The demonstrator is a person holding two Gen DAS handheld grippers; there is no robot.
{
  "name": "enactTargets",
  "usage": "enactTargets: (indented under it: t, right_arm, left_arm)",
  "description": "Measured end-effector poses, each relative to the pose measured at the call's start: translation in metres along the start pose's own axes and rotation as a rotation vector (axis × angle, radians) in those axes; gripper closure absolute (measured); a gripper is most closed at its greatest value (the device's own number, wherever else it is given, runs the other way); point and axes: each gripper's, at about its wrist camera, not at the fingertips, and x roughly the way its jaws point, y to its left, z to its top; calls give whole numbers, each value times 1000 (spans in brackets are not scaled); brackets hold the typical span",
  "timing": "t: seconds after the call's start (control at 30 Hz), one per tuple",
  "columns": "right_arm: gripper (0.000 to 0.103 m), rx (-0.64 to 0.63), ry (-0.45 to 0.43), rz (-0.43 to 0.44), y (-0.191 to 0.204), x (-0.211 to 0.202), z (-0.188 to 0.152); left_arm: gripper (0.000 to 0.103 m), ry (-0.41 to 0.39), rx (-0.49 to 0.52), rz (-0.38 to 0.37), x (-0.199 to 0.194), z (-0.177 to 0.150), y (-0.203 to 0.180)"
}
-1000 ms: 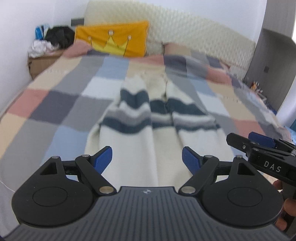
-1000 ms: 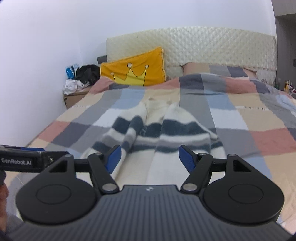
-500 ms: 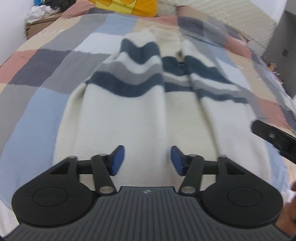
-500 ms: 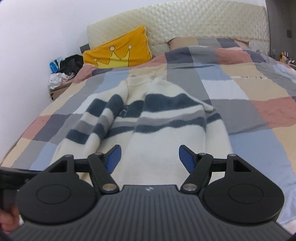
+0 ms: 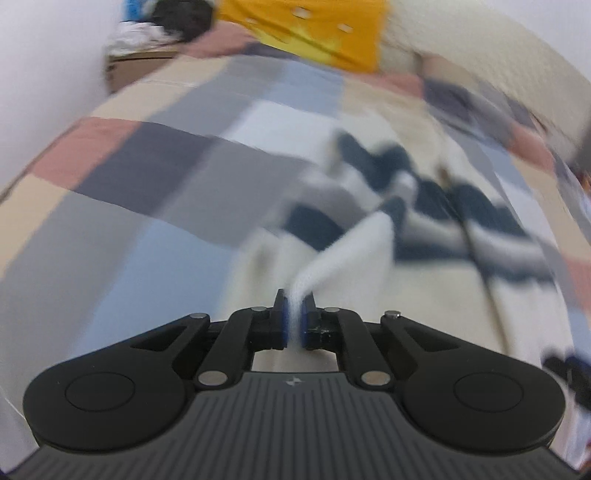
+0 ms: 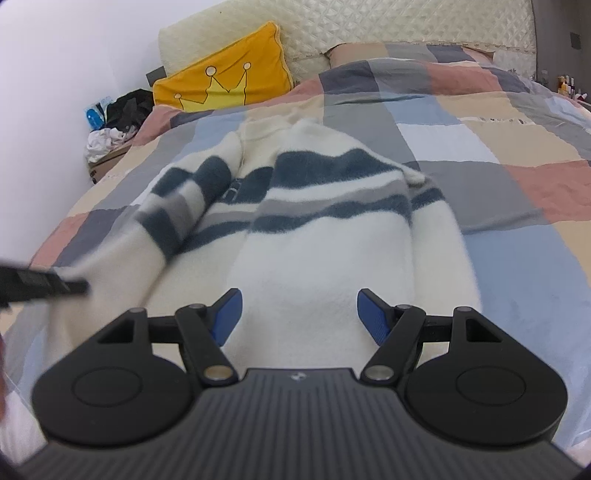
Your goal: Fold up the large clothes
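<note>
A cream sweater (image 6: 325, 236) with navy and grey stripes lies flat on the bed, collar toward the headboard, sleeves folded over the body. My left gripper (image 5: 294, 325) is shut on a cream fold of the sweater's left part (image 5: 343, 254) and lifts it; this view is blurred. The left gripper also shows at the left edge of the right wrist view (image 6: 40, 284). My right gripper (image 6: 299, 314) is open and empty, just above the sweater's lower right part.
The bed has a patchwork cover (image 6: 517, 147) of grey, blue, tan and pink squares. A yellow crown pillow (image 6: 225, 81) leans on the quilted headboard (image 6: 369, 26). A box with clothes (image 6: 110, 136) stands at the far left by the wall.
My left gripper has closed on the sweater's left side and pulled it up and leftward. My right gripper has moved lower toward the sweater's hem and stayed open.
</note>
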Motion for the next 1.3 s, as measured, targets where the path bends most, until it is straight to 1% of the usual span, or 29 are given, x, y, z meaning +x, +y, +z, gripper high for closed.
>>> enactTargets:
  t: [0.13, 0.2, 0.3, 0.4, 0.47, 0.5, 0.6, 0.67, 0.7, 0.77, 0.8, 0.87, 0.97, 1.07, 1.13, 1.23, 1.3]
  right_arm:
    - [32, 1, 5, 26, 2, 3, -2]
    - [32, -4, -3, 56, 5, 2, -4]
    - [32, -28, -11, 97, 15, 3, -6]
    - [32, -39, -11, 116, 19, 8, -7]
    - [32, -44, 7, 108, 20, 16, -8]
    - [32, -42, 15, 107, 21, 20, -8]
    - [32, -32, 24, 111, 21, 27, -9]
    - [30, -30, 26, 115, 23, 31, -8]
    - [30, -30, 25, 116, 24, 33, -8]
    - [30, -37, 22, 118, 27, 34, -7]
    - [30, -40, 20, 118, 28, 34, -7]
    - [30, -45, 20, 118, 28, 34, -7]
    - [30, -45, 20, 120, 28, 33, -7]
    - [31, -47, 14, 117, 28, 29, -7]
    - [31, -45, 5, 119, 25, 25, -7]
    - [31, -50, -12, 105, 23, 19, -7]
    - [31, -40, -14, 115, 21, 16, -7]
  left_arm:
    - [95, -14, -135, 65, 14, 37, 45]
    - [95, -30, -135, 139, 27, 53, 58]
    - [95, -15, -147, 240, 55, 69, 81]
    - [95, 27, -157, 295, 82, 75, 101]
    - [94, 53, -169, 304, 94, 73, 116]
    - [94, 63, -183, 302, 100, 72, 123]
    - [94, 71, -238, 254, 104, 63, 138]
    - [86, 74, -229, 238, 103, 64, 141]
    - [82, 72, -212, 236, 101, 63, 143]
    - [56, 66, -155, 249, 92, 62, 137]
    - [53, 57, -138, 240, 85, 56, 131]
    - [52, 65, -105, 208, 71, 53, 123]
    - [52, 86, -81, 173, 47, 45, 107]
    - [52, 106, -42, 95, 15, 29, 81]
    - [52, 133, 13, 42, 0, 19, 60]
    - [52, 178, 86, -21, -12, 1, 31]
    - [52, 207, 99, -28, -14, -10, 19]
